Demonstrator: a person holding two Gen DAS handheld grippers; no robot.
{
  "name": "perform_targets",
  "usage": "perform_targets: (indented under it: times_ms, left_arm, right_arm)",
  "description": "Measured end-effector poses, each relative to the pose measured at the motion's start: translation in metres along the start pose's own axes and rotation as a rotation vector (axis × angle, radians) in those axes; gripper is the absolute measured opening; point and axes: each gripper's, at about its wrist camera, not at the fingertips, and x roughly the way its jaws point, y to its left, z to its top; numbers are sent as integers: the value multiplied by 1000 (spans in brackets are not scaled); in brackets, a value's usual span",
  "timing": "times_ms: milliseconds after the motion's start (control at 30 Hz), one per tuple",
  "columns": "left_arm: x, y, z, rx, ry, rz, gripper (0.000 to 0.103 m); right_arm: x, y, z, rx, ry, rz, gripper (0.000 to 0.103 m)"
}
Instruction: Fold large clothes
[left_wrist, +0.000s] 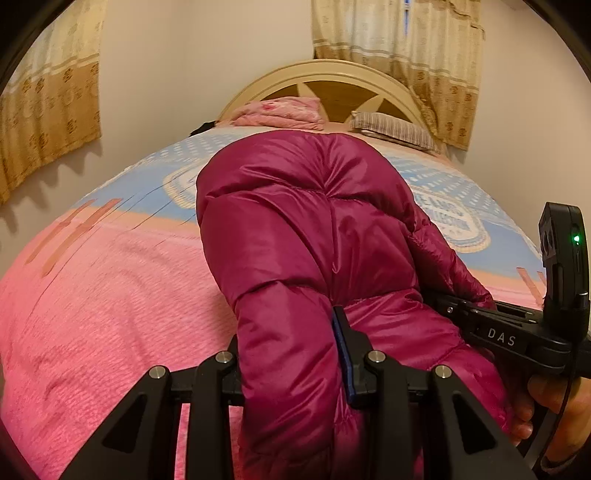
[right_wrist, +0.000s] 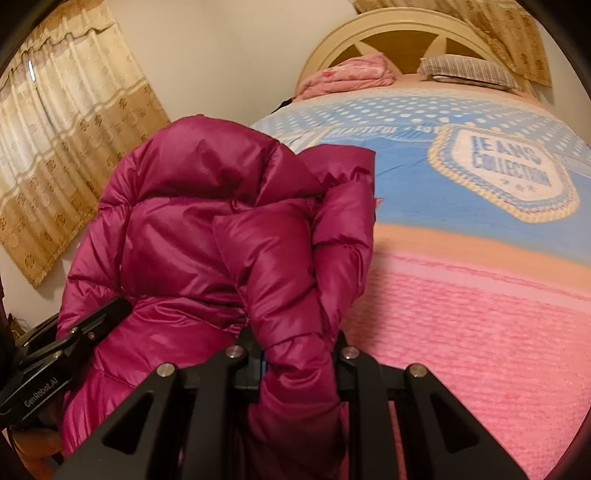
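1. Left gripper (left_wrist: 291, 363) is closed on a thick puffy fold of the magenta down jacket (left_wrist: 295, 229); its fingers (left_wrist: 343, 354) press into the fabric from both sides, with a blue pad visible on the right-hand one.
2. From the left wrist view, the jacket bulges up in front of the gripper and hangs above the bed (left_wrist: 110, 295), hiding much of the bedspread behind it.
3. Right gripper (right_wrist: 299, 363) is clamped narrowly on another bunched fold of the same jacket (right_wrist: 221, 229), the fabric squeezed tight between the two fingers.
4. At the right edge of the left wrist view, the right gripper (left_wrist: 436, 299) shows from the side, its fingers buried in the jacket, with a green light on its body and a hand (left_wrist: 554, 406) on its handle.
5. At the left edge of the right wrist view, the left gripper's body (right_wrist: 66, 347) pokes out beside the jacket.
6. Beyond the jacket, the pink and blue bedspread (right_wrist: 480, 295) carries a badge-shaped print (right_wrist: 506, 173).
7. At the far end, by the curved headboard (right_wrist: 399, 33), lie a folded pink blanket (right_wrist: 351, 74) and, to its right, a striped pillow (right_wrist: 469, 72).
8. Patterned curtains (left_wrist: 48, 96) hang on the walls.
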Motion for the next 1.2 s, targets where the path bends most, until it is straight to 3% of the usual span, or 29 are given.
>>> perform_targets:
  times_ms: [600, 1000, 1067, 1200]
  left_arm:
    - [17, 25, -19, -54, 60, 28, 37]
    - [36, 33, -35, -80, 90, 78, 64]
    - [37, 32, -37, -75, 83, 99, 73]
    - [38, 37, -42, -87, 77, 108, 79]
  right_arm:
    - [22, 13, -10, -34, 74, 21, 21]
    - [34, 8, -13, -26, 95, 7, 25]
    - [35, 8, -13, -26, 97, 4, 27]
    - [36, 5, -13, -17, 98, 3, 34]
